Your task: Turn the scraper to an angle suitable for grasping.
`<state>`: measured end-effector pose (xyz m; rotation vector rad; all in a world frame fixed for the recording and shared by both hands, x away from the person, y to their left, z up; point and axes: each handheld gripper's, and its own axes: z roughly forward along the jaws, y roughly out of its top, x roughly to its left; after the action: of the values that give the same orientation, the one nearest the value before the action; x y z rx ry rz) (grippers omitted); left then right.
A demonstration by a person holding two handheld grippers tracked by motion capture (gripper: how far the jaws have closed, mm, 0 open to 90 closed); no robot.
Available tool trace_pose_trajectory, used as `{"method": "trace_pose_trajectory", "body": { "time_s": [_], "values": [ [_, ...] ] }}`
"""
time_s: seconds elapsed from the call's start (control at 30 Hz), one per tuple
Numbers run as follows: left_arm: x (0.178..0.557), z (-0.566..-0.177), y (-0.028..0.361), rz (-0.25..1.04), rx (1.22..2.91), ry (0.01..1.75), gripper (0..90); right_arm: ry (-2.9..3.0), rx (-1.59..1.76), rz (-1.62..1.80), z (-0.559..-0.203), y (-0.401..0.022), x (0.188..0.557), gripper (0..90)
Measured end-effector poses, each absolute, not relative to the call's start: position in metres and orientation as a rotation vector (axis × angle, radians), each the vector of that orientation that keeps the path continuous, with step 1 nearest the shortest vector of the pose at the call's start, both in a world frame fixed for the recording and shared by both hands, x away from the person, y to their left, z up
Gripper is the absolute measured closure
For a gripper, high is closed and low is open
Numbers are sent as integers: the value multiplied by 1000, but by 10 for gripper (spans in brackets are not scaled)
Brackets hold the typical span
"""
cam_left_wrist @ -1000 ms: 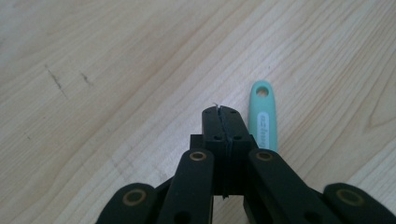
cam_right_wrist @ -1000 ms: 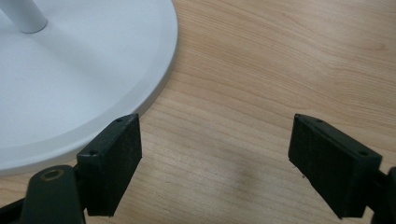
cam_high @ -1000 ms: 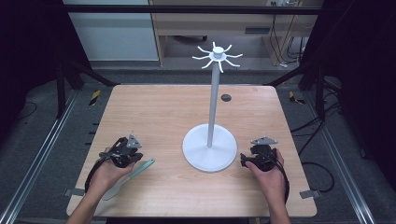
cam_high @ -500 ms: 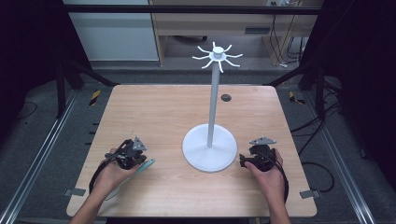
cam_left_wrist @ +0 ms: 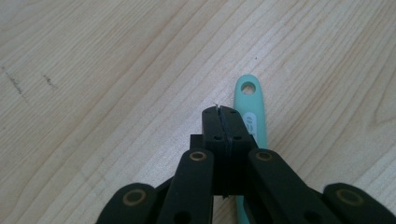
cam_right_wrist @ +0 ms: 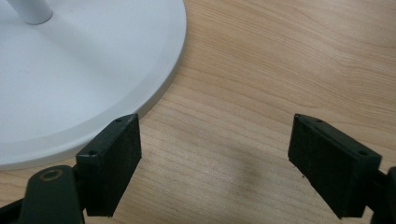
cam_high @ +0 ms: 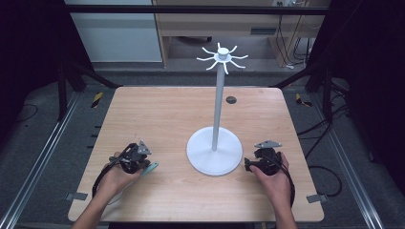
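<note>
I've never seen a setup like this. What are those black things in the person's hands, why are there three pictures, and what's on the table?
A person holds two hand-held grippers, each a tool with two black jaws. The high view looks down on the wooden table; the other two pictures come from cameras riding on each gripper. On the table stands a white stand, a pole with hooks on top. The left gripper has its jaws shut together, with a mint-green utensil handle lying just beside and beneath them on the wood; the jaws do not seem to hold it. The right gripper is open and empty, near the stand's round base.
</note>
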<state>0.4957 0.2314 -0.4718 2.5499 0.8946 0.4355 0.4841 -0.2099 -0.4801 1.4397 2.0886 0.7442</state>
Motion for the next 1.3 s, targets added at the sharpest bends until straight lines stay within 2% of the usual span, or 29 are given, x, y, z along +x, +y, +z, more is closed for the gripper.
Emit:
{"method": "trace_pose_trajectory", "body": {
  "time_s": [0.27, 0.6, 0.93, 1.3],
  "values": [
    [494, -472, 229, 432, 2571, 870, 900, 2089, 1444, 743, -480, -210, 484, 174],
    [477, -469, 212, 354, 2643, 727, 900, 2096, 1443, 738, -481, -210, 484, 172],
    [472, -449, 214, 349, 2610, 686, 900, 2089, 1449, 742, -481, -212, 485, 169],
    [470, -450, 210, 334, 2631, 674, 874, 2091, 1451, 749, -481, -213, 485, 169]
  ]
}}
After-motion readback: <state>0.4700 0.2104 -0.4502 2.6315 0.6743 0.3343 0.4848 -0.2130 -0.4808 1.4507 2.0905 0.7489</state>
